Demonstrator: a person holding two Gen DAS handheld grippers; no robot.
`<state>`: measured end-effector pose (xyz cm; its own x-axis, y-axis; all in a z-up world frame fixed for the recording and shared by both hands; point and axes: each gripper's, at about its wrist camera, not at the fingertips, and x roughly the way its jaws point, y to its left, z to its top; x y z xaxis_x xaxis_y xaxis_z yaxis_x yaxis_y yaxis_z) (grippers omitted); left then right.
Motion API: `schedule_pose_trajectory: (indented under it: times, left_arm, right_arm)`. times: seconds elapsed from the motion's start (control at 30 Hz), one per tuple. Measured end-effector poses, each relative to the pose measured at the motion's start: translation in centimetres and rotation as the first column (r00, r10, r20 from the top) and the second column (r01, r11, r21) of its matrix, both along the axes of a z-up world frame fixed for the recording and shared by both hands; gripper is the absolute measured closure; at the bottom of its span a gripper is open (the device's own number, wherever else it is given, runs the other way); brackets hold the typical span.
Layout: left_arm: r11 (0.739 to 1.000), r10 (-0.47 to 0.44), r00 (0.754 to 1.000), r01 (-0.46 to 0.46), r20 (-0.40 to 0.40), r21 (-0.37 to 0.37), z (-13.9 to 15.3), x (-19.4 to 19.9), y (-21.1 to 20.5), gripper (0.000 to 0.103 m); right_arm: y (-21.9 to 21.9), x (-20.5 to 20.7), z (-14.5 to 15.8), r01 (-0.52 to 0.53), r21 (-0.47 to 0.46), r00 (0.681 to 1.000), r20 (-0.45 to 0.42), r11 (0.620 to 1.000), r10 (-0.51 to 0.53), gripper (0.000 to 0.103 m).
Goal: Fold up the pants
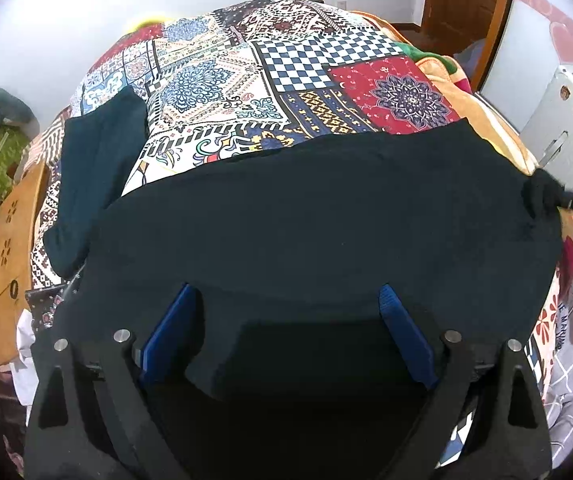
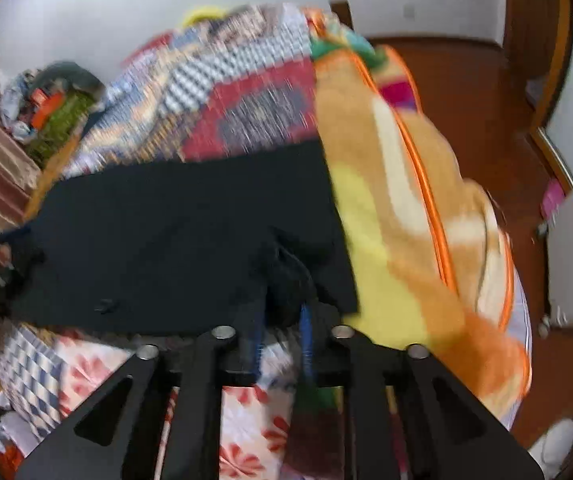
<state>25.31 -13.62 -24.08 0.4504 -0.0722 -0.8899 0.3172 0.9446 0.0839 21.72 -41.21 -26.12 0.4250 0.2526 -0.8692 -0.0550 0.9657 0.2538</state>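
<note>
While the left gripper hangs low over the pants, its blue fingers stand wide apart with dark cloth lying between and ahead of them. The pants spread flat across the patchwork bedspread, one leg reaching forward to that gripper's left. Out to its right, the right gripper has its fingers drawn together on a bunched corner of the pants, an orange blanket just to its right.
</note>
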Motion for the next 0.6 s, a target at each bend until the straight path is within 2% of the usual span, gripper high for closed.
schedule_pose_trajectory:
  times: [0.07, 0.1, 0.27, 0.37, 0.47, 0.6]
  left_arm:
    - [1.0, 0.011, 1.0, -0.011, 0.018, -0.001, 0.4, 0.2, 0.3, 0.009]
    - [1.0, 0.018, 0.999, -0.018, 0.03, -0.002, 0.8, 0.3, 0.6, 0.009]
    - [0.998, 0.068, 0.995, -0.068, 0.078, -0.008, 2.2, 1.2, 2.5, 0.009]
    - [0.994, 0.113, 0.989, -0.112, 0.097, -0.013, 2.7, 1.7, 4.1, 0.009]
    - [0.987, 0.163, 0.982, -0.163, 0.093, -0.015, 2.4, 2.1, 6.1, 0.008]
    - [0.977, 0.212, 0.976, -0.212, 0.049, -0.01, 1.3, 2.5, 8.5, 0.007]
  right_arm:
    - [-0.5, -0.1, -0.3, 0.013, -0.038, 0.999, -0.03, 0.999, -0.014, 0.066]
    - [-0.9, -0.1, -0.1, 0.027, -0.046, 0.999, -0.024, 0.999, -0.029, 0.064]
    - [-2.2, 1.3, 2.0, 0.076, -0.033, 0.995, 0.07, 0.997, -0.074, 0.064]
    - [-1.4, 3.2, 1.6, 0.066, -0.035, 0.994, 0.09, 0.997, -0.063, 0.064]
    - [0.0, 4.9, 0.1, 0.03, -0.057, 0.996, 0.083, 0.998, -0.025, 0.064]
    - [1.2, 6.5, -2.4, 0.01, -0.096, 1.0, 0.025, 0.995, -0.007, 0.065]
